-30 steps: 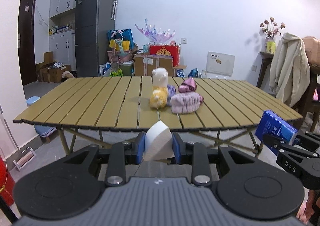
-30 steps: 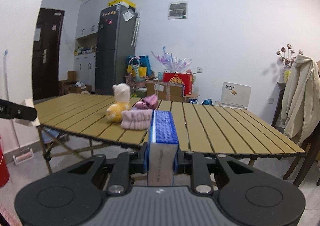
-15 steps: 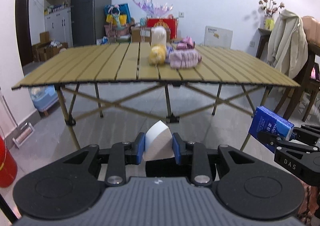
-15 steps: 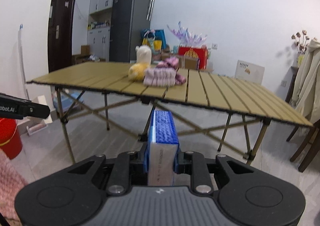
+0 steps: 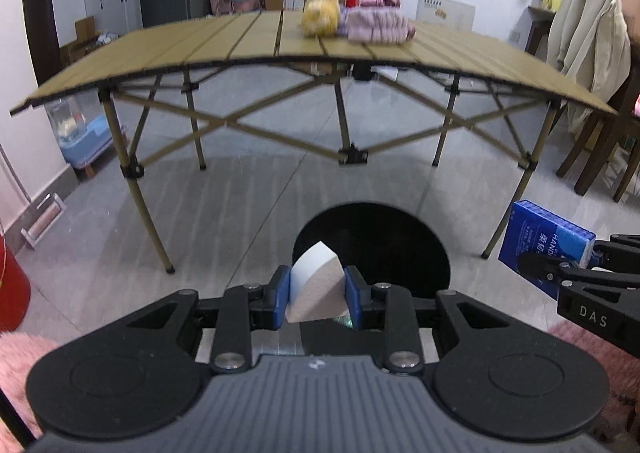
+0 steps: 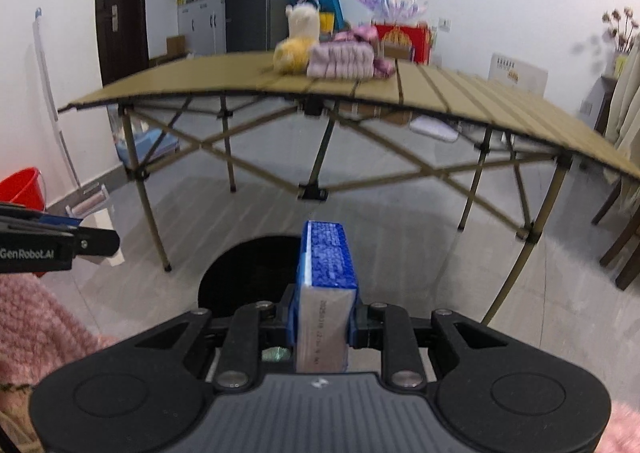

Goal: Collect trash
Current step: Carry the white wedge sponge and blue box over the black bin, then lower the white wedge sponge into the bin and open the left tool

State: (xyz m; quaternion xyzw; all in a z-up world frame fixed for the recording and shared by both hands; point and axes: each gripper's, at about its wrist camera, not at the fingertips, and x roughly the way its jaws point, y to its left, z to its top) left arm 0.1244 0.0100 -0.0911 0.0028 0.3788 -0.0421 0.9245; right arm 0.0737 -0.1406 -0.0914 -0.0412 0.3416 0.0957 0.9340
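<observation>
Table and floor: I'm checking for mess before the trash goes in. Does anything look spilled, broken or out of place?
Nothing stands out. The left gripper holds a white wedge and the right gripper a blue packet, both intact, near the black bin. A plush toy and pink cloth sit on the table; no spill shows.

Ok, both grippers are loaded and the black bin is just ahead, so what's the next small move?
Probably ease the left gripper a little further forward, then open: its white wedge sits at the black bin's near rim, not clearly over it.
</observation>
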